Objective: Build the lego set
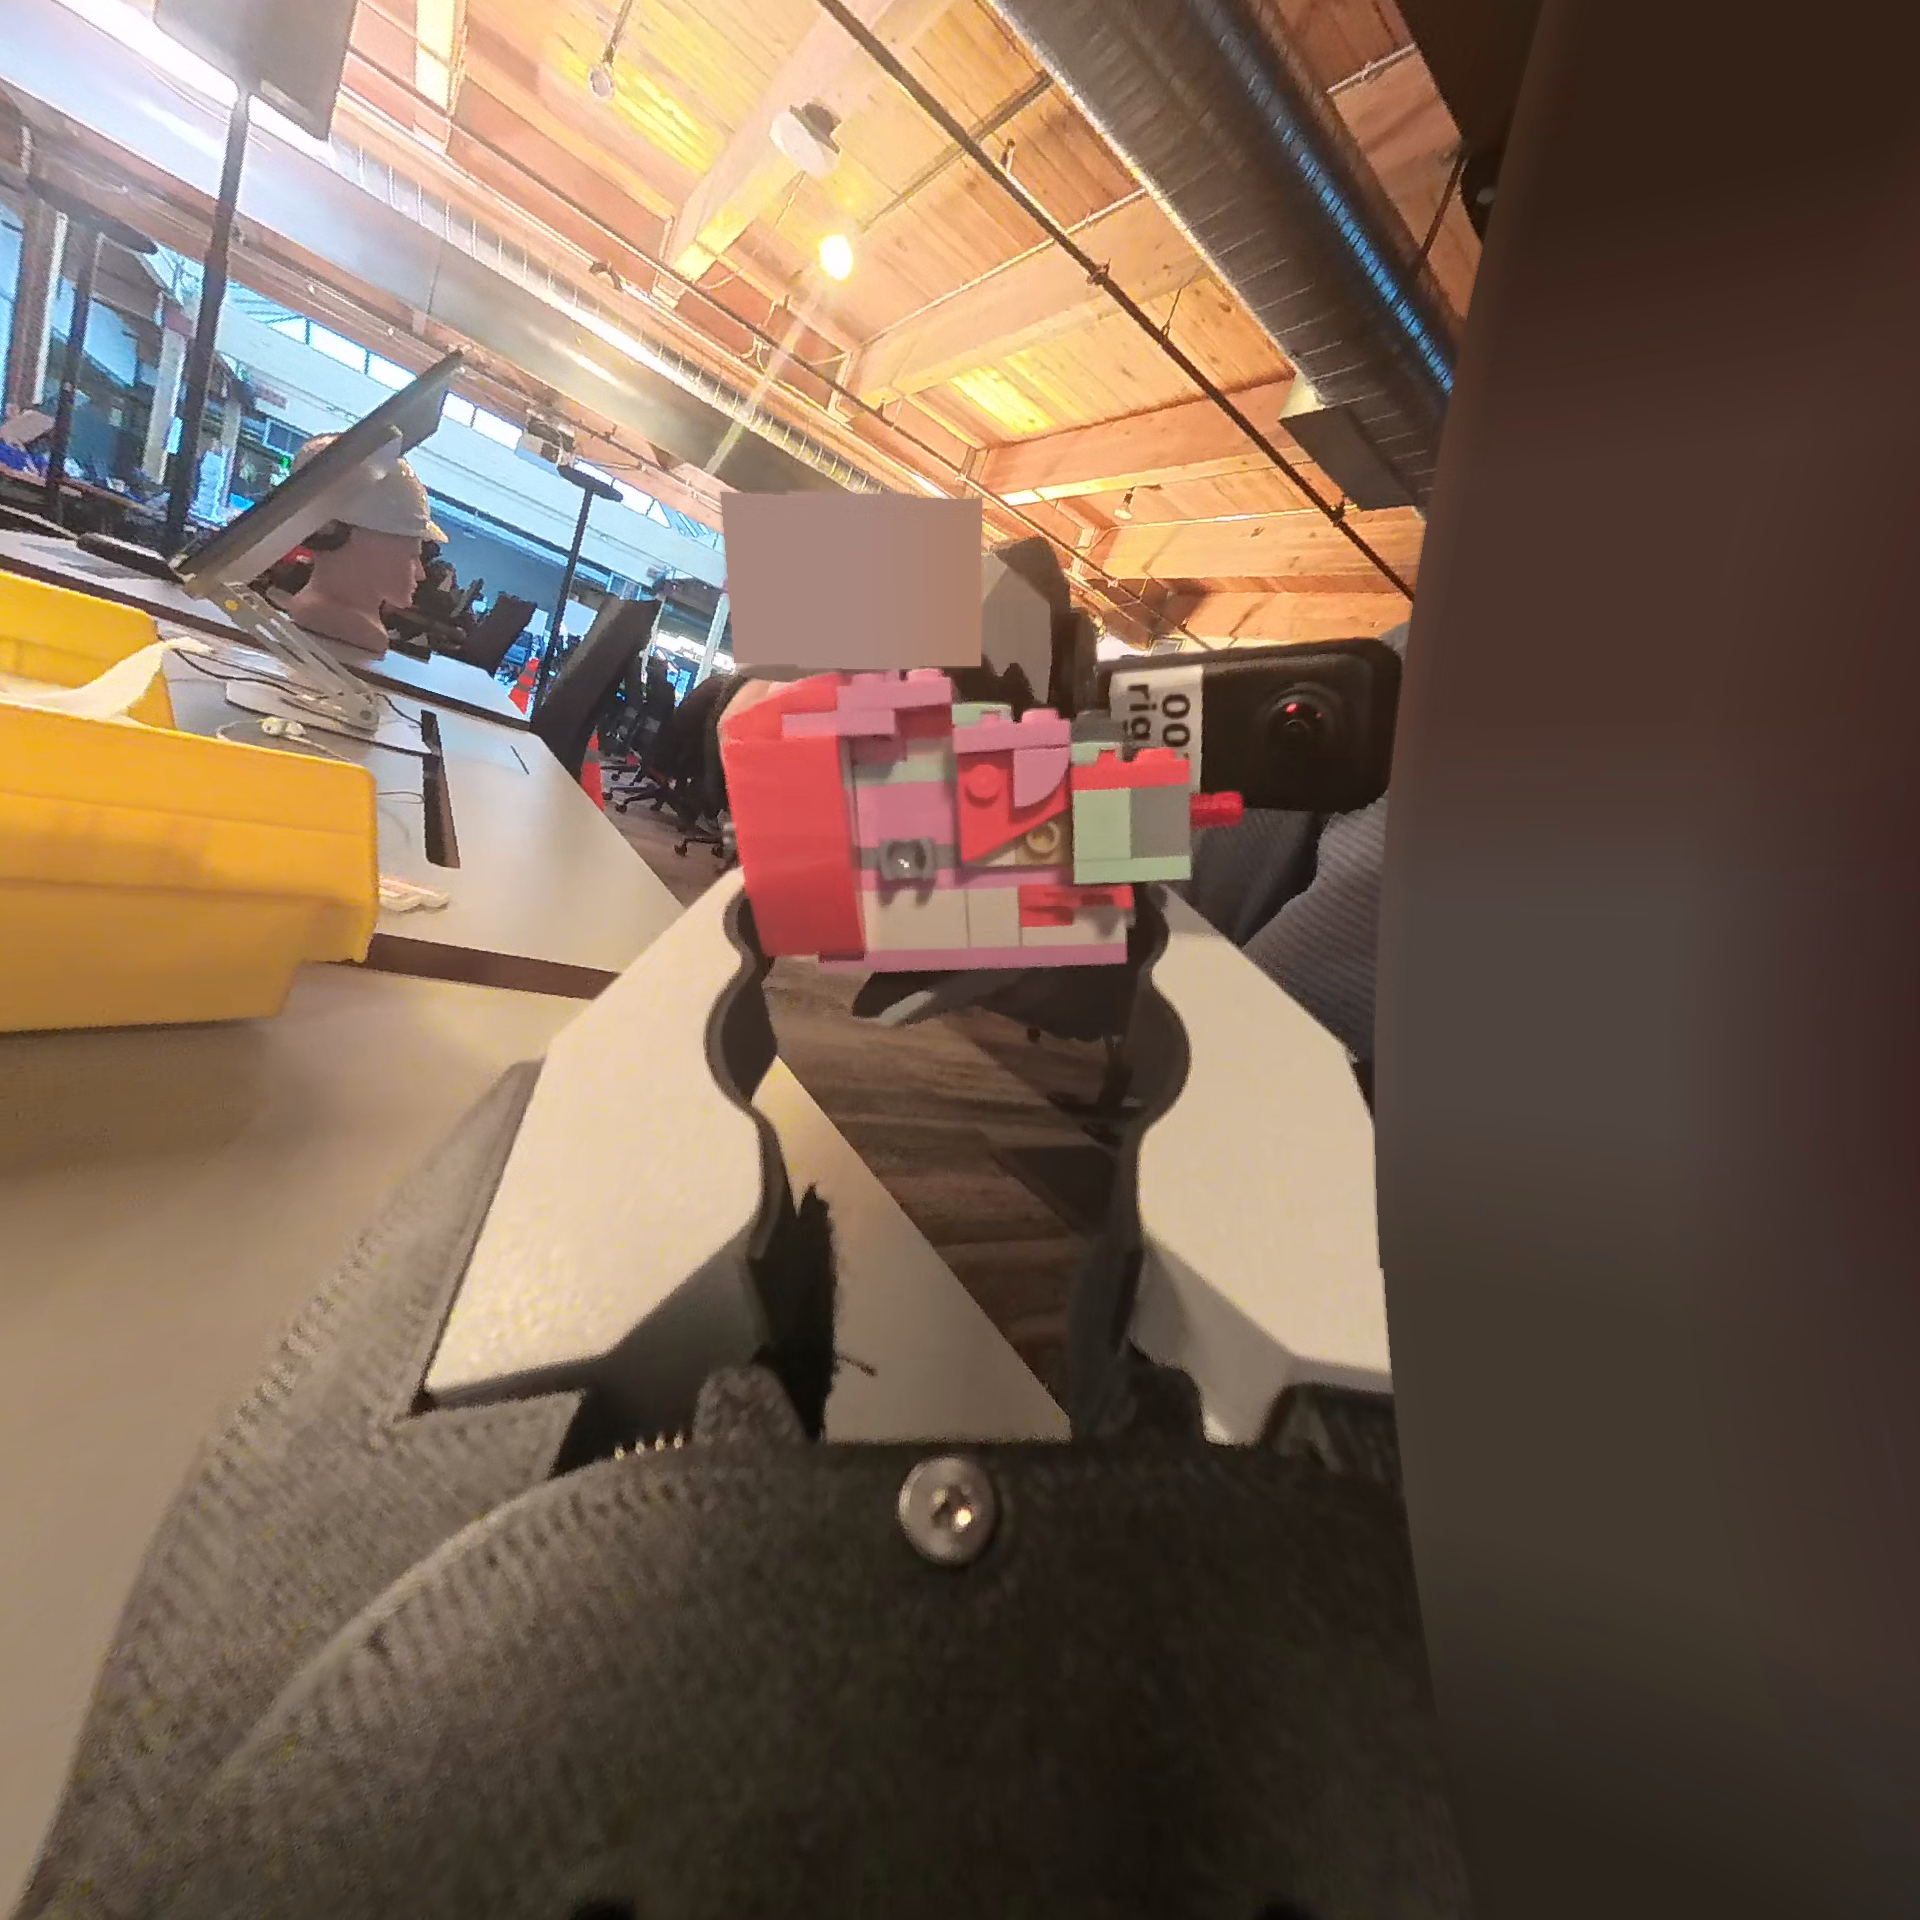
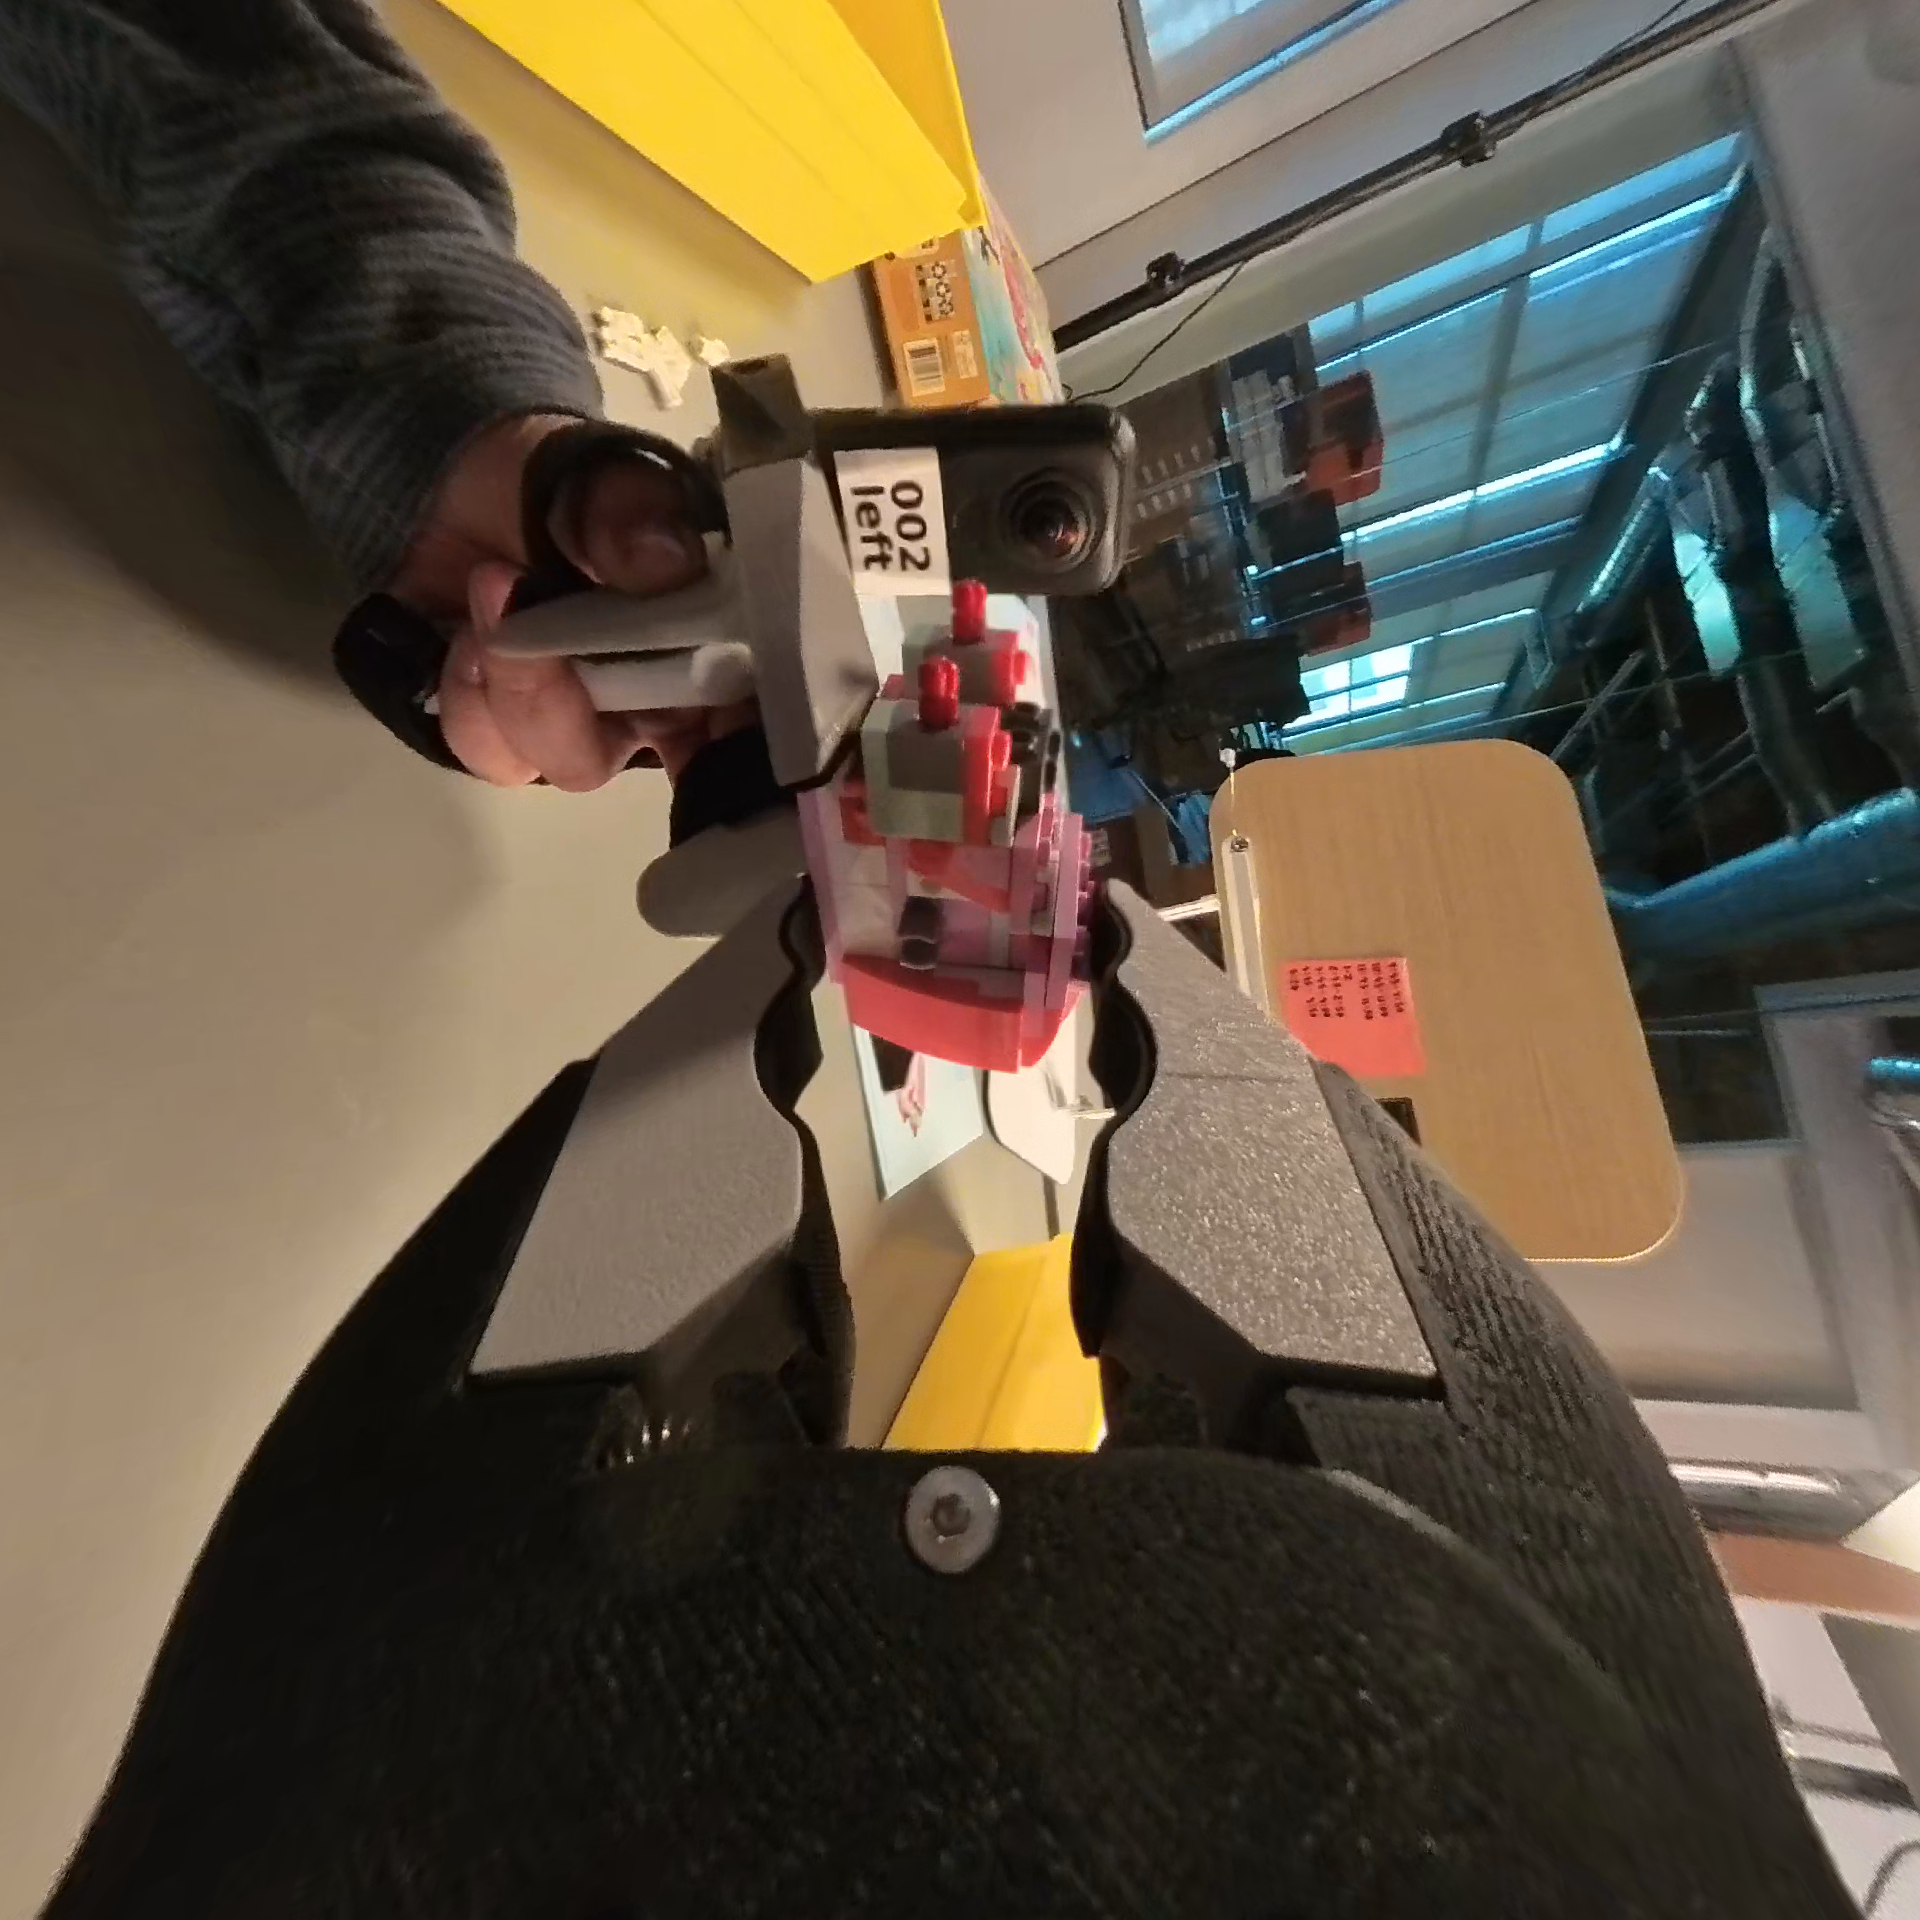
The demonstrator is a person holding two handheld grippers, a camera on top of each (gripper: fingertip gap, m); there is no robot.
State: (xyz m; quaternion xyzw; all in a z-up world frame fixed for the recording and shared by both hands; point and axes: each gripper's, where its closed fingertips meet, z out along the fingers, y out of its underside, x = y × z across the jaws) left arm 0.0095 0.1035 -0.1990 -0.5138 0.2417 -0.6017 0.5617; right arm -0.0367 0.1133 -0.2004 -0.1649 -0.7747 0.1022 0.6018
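Jaws of both grippers are clamping one pink-and-red brick model (image 1: 940, 821), left gripper (image 1: 940, 914) and right gripper (image 2: 951, 940) squeezing opposite sides, lifting it clear above the worktop (image 1: 208, 1143) beside a yellow bin (image 1: 156, 831).

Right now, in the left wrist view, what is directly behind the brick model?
Behind the brick model, which both grippers clamp, shows the right gripper's black camera with a white label. That gripper's fingers are covered by the model. Farther back stand office chairs.
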